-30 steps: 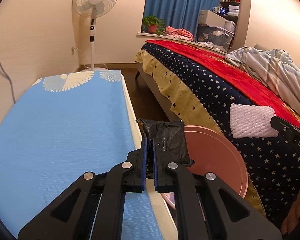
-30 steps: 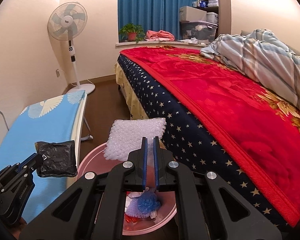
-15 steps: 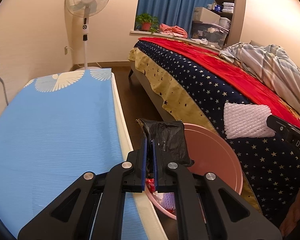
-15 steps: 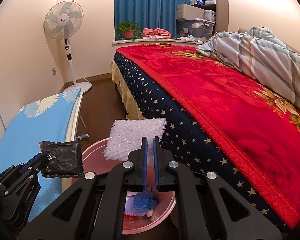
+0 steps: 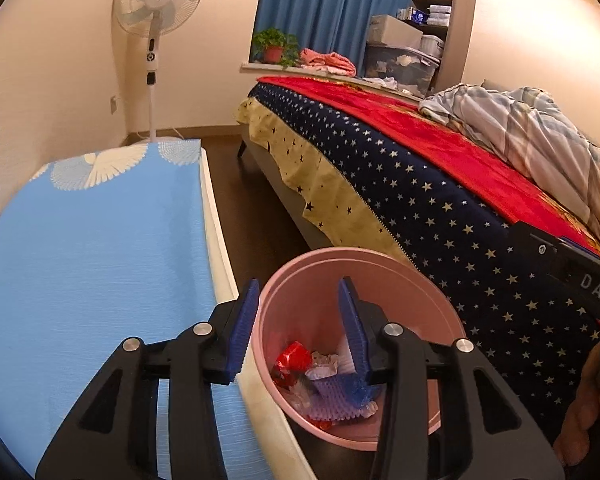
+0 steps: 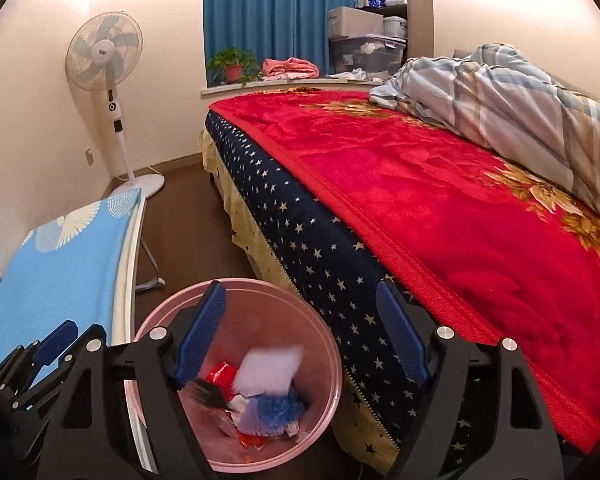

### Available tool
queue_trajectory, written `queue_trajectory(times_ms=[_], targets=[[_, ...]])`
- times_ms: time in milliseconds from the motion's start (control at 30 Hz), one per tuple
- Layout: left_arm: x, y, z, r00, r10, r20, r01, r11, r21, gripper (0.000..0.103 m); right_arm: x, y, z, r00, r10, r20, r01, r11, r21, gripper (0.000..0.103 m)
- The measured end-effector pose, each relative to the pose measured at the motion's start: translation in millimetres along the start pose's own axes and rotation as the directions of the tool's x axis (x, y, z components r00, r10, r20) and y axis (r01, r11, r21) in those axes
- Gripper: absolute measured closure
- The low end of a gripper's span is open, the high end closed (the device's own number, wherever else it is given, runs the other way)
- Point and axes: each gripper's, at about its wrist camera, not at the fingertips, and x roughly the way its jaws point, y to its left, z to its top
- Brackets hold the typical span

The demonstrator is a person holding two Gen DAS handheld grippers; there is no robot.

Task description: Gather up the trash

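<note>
A pink trash bin point(image 5: 300, 276) point(image 6: 332, 356) stands on the floor between the blue board and the bed, with red, white and blue scraps inside. My left gripper point(image 5: 298, 332) is open and empty over the bin's left rim. My right gripper point(image 6: 300, 336) is wide open above the bin. A white bubble-wrap piece point(image 6: 270, 368) is blurred, falling inside the bin. A dark blurred piece point(image 6: 208, 394) falls beside it. The left gripper point(image 6: 40, 364) shows at the lower left of the right wrist view.
A blue-covered ironing board point(image 5: 92, 248) lies on the left. A bed with a red blanket point(image 6: 440, 200) and starry navy cover point(image 5: 440, 200) is on the right. A standing fan point(image 5: 156, 20) stands at the far wall. Dark floor runs between board and bed.
Both grippers opened over the bin. The left let go of the black bag and the right let go of the white bubble wrap; both pieces are dropping into the bin.
</note>
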Motion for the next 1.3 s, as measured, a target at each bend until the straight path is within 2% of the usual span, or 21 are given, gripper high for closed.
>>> queue_trajectory(times_ms=[67,167,267,333,567,633,733,1100,1300], targets=[[-7.6,2.0,1.8,1.0,0.007,0.017,-0.007,1.0,0.012,0.063,-1.8,-0.8,0.8,1.0,0.002,0.0,-0.002,1.0,0.005,0.025],[-19.1,6.3,5.0,0.999,0.025,0.035,-0.025,0.999,0.019,0.062,-8.6,-2.8,3.3,1.0,0.006,0.015,-0.006,1.0,0.018,0.015],[-35.1,11.8,7.2,0.997,0.048,0.054,-0.049,0.999,0.024,0.059,-18.4,-3.0,3.2,0.999,0.02,0.032,-0.021,1.0,0.015,0.011],[-43.6,14.4,8.3,0.996,0.061,0.06,-0.062,0.998,0.027,0.048,-25.6,-0.7,1.5,0.999,0.034,0.043,-0.034,0.999,0.001,0.006],[-81.9,17.6,-0.2,0.99,0.12,0.079,-0.121,0.993,0.006,0.025,-49.9,7.2,-9.4,0.994,0.094,0.057,-0.092,0.995,-0.042,0.005],[-92.7,18.7,-3.6,0.987,0.137,0.084,-0.138,0.99,0.002,0.015,-58.3,10.5,-14.1,0.992,0.108,0.061,-0.105,0.993,-0.058,0.005],[-112.1,21.8,-9.8,0.985,0.15,0.086,-0.15,0.989,-0.001,0.009,-70.8,17.0,-23.8,0.989,0.135,0.057,-0.13,0.988,-0.08,0.005],[-175.1,54.5,-53.8,0.967,0.244,0.074,-0.236,0.967,-0.093,0.008,-111.0,46.3,-68.3,0.987,0.155,0.041,-0.148,0.979,-0.14,0.005],[-187.7,70.0,-79.0,0.953,0.297,0.067,-0.289,0.951,-0.107,0.008,-121.0,62.1,-88.4,0.984,0.174,0.023,-0.167,0.969,-0.182,0.005]])
